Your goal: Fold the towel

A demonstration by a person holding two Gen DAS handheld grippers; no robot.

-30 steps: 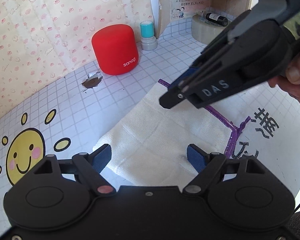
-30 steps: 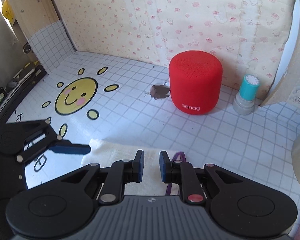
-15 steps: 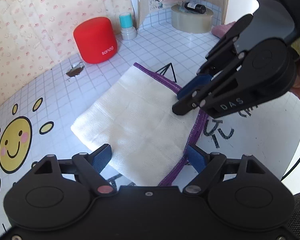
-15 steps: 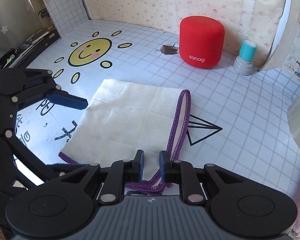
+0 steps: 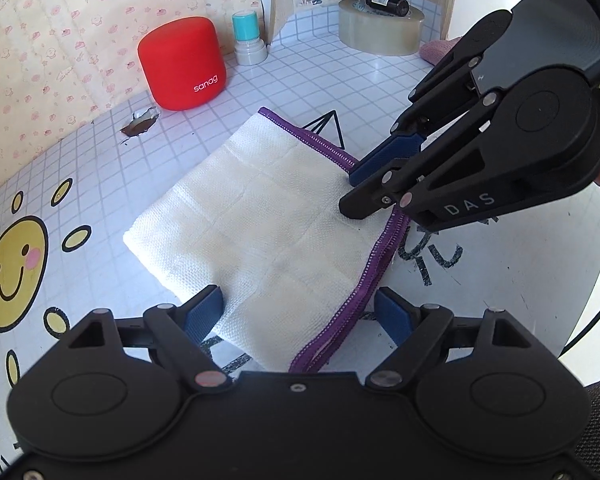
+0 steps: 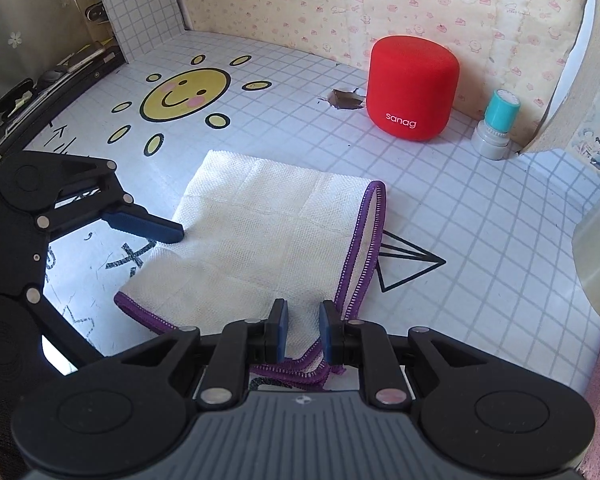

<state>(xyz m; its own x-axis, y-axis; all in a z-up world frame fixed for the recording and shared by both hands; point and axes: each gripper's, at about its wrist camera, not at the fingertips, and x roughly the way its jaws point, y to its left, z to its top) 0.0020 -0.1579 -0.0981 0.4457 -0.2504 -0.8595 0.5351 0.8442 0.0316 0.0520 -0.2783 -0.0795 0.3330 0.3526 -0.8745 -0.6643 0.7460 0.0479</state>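
Left wrist view shows the towel [image 5: 268, 216] lying folded flat on the gridded table [image 5: 480, 292], its long axis running away toward the red speaker [image 5: 182, 62], purple hem on the right. The left gripper [image 5: 300, 308] stands spread wide, straddling the near end. The right gripper [image 6: 302, 330], nearly pressed together, sits at the hem corner; whether it pinches cloth is unclear. A second ago the towel filled far less of both views.
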